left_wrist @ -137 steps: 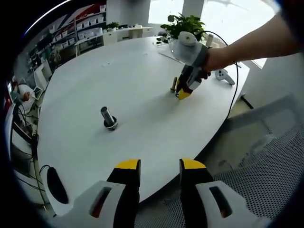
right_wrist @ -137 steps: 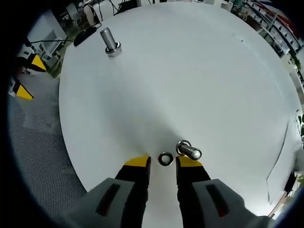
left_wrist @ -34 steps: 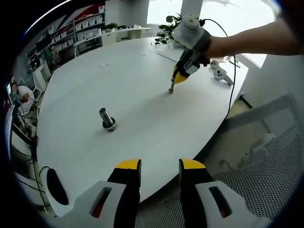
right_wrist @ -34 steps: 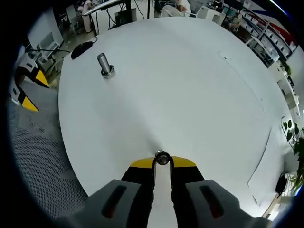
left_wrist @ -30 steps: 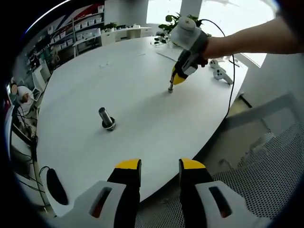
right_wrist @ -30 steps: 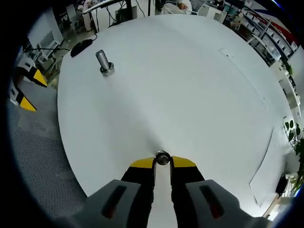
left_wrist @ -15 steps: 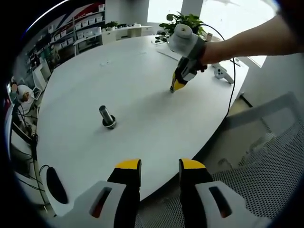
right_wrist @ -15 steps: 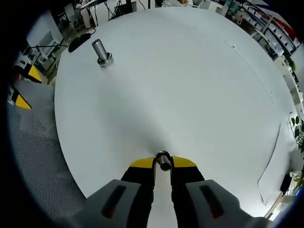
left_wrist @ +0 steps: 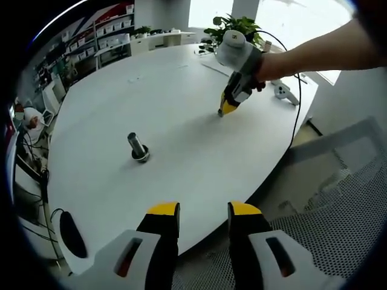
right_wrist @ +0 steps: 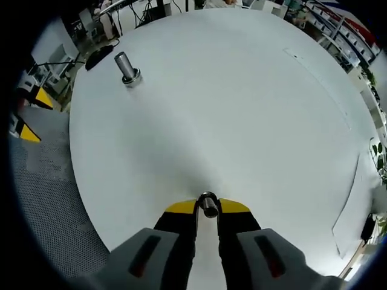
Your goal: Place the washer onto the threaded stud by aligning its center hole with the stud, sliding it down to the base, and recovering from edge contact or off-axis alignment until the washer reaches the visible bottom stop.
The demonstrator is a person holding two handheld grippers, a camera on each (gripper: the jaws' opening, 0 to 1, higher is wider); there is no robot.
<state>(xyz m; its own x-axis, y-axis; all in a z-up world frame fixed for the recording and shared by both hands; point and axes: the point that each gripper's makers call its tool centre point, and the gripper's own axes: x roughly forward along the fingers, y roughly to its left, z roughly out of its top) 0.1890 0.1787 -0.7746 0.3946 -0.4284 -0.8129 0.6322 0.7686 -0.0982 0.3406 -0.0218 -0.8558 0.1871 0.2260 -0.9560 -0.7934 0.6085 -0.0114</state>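
Right gripper [right_wrist: 207,207]: jaws pinching a small silver ring washer [right_wrist: 207,200] around the upright steel threaded stud [right_wrist: 210,209] on the white round table [right_wrist: 242,109].
Left gripper [left_wrist: 204,209]: hovering at the near edge, jaws standing apart, gripping nothing.
Far left: second grey stud [right_wrist: 127,67] standing alone.

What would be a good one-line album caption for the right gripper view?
Right hand-held gripper closes around a stud on a white round table; a second stud stands far across.

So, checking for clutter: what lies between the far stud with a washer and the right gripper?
Bare white table between the far stud and the right gripper, per the right gripper view.
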